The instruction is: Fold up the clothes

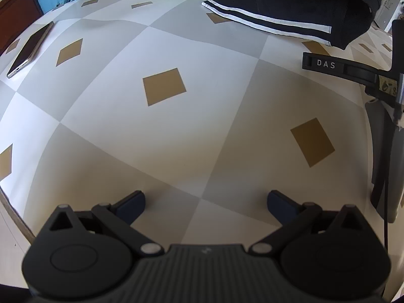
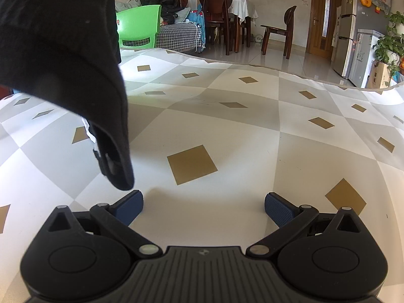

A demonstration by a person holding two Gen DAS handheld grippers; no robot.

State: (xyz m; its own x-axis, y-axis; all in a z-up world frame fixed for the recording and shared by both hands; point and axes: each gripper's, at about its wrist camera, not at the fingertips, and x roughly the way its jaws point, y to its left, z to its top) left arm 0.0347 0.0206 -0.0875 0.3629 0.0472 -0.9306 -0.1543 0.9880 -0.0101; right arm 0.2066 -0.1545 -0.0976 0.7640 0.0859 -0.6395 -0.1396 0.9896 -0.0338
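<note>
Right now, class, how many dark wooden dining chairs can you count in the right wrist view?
2: one dark wooden dining chair facing the white-clothed table, another right of it. Others may be hidden.

Your right claw (image 2: 204,208) hangs wide open over the checkered bench (image 2: 252,136), with the black garment (image 2: 63,50) drooping at its left.

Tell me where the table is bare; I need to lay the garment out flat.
Bare checkered cloth runs from the open left gripper out to the phone at the left edge and up to the black garment. More lies ahead of the open right gripper, toward the far edge. Crowded: beneath the hanging garment.
</note>
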